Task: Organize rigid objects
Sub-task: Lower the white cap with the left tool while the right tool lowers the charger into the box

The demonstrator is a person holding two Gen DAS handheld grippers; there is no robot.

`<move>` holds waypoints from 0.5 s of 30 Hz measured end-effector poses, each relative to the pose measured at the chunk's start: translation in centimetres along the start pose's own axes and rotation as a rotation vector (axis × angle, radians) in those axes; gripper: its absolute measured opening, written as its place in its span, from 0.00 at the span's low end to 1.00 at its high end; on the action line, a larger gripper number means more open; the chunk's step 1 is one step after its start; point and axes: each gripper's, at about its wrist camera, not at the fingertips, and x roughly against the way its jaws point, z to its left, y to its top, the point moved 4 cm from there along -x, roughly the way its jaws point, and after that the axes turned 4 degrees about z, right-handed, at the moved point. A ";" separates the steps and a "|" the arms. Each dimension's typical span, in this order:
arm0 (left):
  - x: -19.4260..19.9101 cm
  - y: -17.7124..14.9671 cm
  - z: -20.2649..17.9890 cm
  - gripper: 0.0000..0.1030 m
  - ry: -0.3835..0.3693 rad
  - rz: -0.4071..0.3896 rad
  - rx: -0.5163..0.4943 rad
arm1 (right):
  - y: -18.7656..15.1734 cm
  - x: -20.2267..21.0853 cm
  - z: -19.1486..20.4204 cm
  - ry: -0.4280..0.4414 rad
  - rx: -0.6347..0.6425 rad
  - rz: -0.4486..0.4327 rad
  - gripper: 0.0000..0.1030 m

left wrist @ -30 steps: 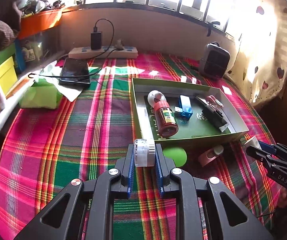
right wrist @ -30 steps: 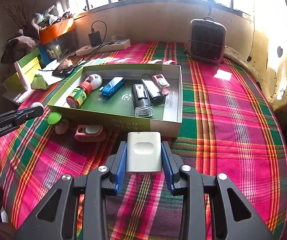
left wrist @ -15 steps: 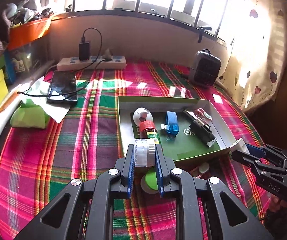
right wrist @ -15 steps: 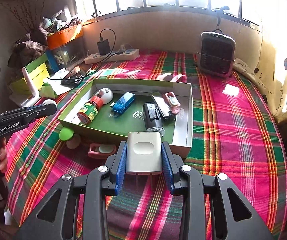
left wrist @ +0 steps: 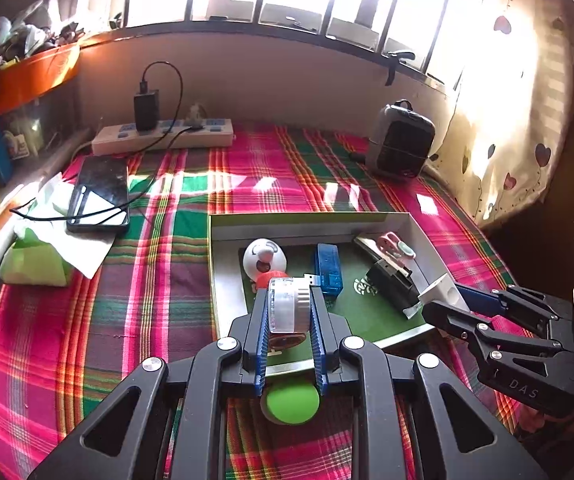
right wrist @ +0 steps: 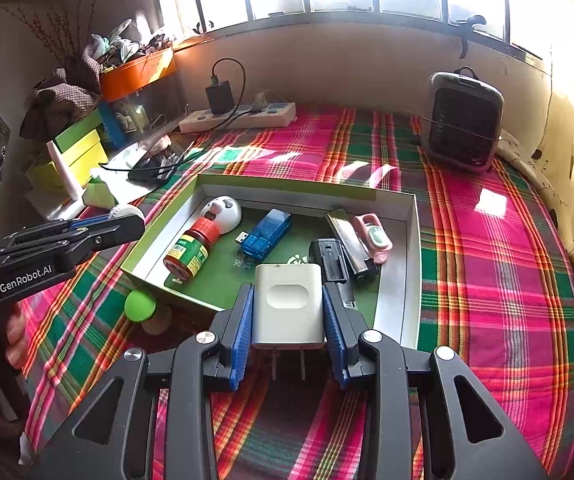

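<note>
While it tilts down over the tray (left wrist: 419, 226), the left claw (left wrist: 290, 308) grips a small white-and-clear round case (left wrist: 289, 307) above the red-capped bottle (right wrist: 191, 250). Beside it, the right claw (right wrist: 288, 322) clamps a white plug adapter (right wrist: 288, 304), prongs pointing back, over the tray's near edge on the plaid cloth (right wrist: 499, 280).

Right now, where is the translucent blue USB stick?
In the right wrist view, the translucent blue USB stick lies mid-tray in the shallow green box, between the red-capped green-labelled bottle and the black device.
</note>
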 end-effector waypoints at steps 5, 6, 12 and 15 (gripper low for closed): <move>-0.8 0.9 -0.4 0.18 -0.020 0.007 -0.009 | 0.7 -0.9 0.1 0.006 0.004 0.011 0.34; -1.0 1.1 -0.5 0.18 -0.023 0.010 -0.008 | 0.8 -1.1 0.1 0.009 0.002 0.015 0.34; -2.4 2.2 -1.0 0.18 -0.043 0.027 -0.013 | 1.4 -2.6 0.3 0.028 -0.002 0.036 0.34; -3.2 2.9 -1.3 0.17 -0.058 0.036 -0.013 | 1.5 -3.3 0.5 0.038 0.005 0.047 0.34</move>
